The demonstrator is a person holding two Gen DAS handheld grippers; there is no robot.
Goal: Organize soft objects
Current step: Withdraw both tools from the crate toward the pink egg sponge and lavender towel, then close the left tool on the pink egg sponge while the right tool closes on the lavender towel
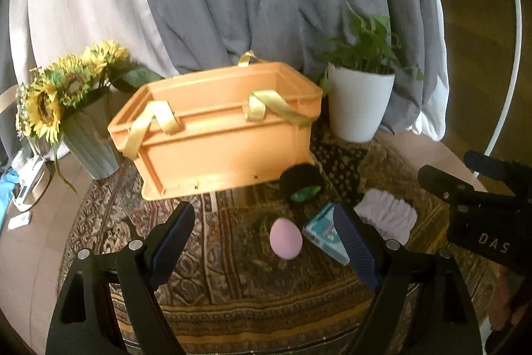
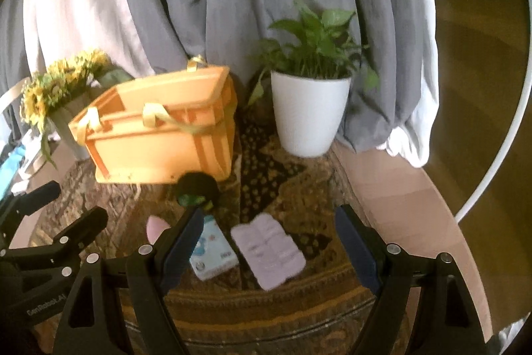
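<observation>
While both grippers hang above the near edge of the patterned rug [image 1: 232, 288], neither grasps anything: the left gripper [image 1: 266, 242] has its jaws spread wide, and the right gripper [image 2: 269, 242] is likewise released. Between the left fingers, on the rug's middle, lies a pink egg-shaped sponge [image 1: 286, 238]. Just to its right rests a blue-and-white tissue pack [image 2: 212, 252], then a folded lilac cloth [image 2: 269, 252] close beside it. A dark round pouch [image 1: 301, 182] with something green on it sits touching the front of the orange crate [image 1: 216, 135], which stands toward the rug's far edge with yellow straps over its rim. Sunflowers in a ribbed vase [image 1: 89, 148] flank the crate at the far left corner, a white potted plant [image 2: 309, 108] at the far right.
</observation>
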